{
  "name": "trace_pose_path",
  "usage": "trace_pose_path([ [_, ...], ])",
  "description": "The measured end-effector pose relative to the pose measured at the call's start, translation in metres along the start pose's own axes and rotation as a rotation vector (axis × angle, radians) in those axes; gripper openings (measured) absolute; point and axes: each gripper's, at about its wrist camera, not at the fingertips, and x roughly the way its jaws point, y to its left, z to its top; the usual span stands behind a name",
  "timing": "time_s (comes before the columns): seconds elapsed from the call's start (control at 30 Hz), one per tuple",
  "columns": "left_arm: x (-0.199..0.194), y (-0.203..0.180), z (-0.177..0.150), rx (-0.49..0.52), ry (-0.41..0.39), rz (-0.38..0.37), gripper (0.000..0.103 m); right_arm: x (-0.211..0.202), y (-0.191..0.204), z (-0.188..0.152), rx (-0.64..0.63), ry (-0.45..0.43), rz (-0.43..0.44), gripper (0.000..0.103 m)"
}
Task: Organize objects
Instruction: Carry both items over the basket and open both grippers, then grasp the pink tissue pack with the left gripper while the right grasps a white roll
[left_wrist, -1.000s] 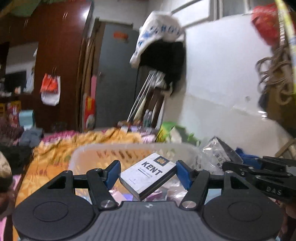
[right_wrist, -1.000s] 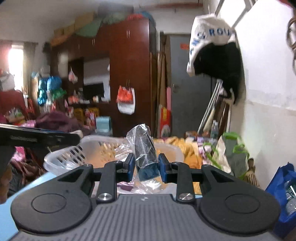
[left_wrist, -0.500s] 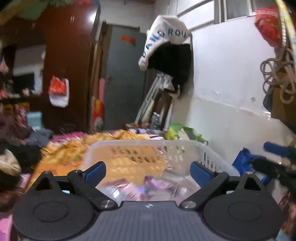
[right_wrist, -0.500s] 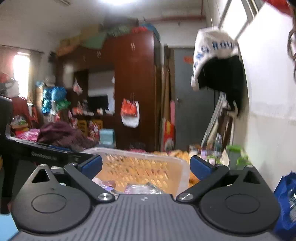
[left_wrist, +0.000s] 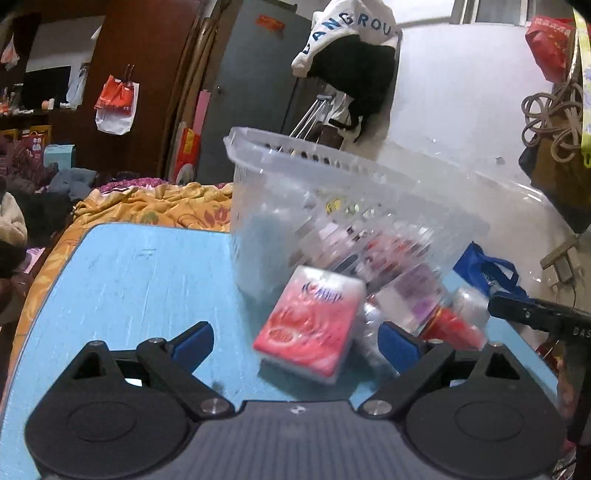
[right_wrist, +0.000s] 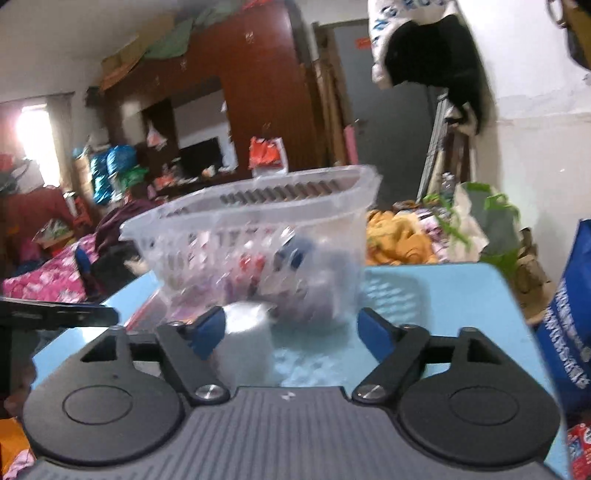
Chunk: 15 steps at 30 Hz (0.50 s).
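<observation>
Left wrist view: left gripper (left_wrist: 295, 341), two blue-padded fingers spread wide, gripping nothing.
Right wrist view: right gripper (right_wrist: 291, 334), two blue-padded fingers also wide apart, gripping nothing.
Basket: one clear plastic basket (left_wrist: 388, 184) with slotted walls and a rolled rim, standing on the table; several blurred packets show through its sides.
Red pack: one soft rectangular pack (left_wrist: 314, 325) in glossy red and pink wrap, lying tilted on the table just in front of the basket, between the left fingers but not touched by them.
White roll: one pale cylinder (right_wrist: 245, 343), blurred, just in front of the basket, close against the right gripper's left pad.
Red can: one small red item (left_wrist: 452, 326) beside the basket; too blurred to name.
Table: one flat, light blue top (left_wrist: 129, 280) with rounded corners.
</observation>
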Motion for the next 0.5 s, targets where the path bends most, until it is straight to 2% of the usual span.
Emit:
trace_pose_path([
  [0.17,0.005,-0.009,-0.002,0.043,0.004,0.005,0.097,0.003,0.014,-0.003,-0.036,0.008,0.051,0.075],
  [0.2,0.008,-0.012,-0.002,0.054,0.017,0.017,0.097,0.005,0.015,-0.003,-0.042,0.015,0.049,0.072],
  [0.33,0.016,-0.011,-0.003,0.047,0.051,0.057,0.097,0.012,0.019,-0.008,-0.058,0.045,0.041,0.047],
  [0.43,0.022,-0.012,-0.002,0.031,0.060,0.051,0.097,0.010,0.022,-0.012,-0.069,0.025,0.041,0.045],
  [0.5,0.026,-0.013,-0.001,0.034,0.078,0.043,0.090,0.008,0.023,-0.013,-0.079,0.016,0.024,0.045],
])
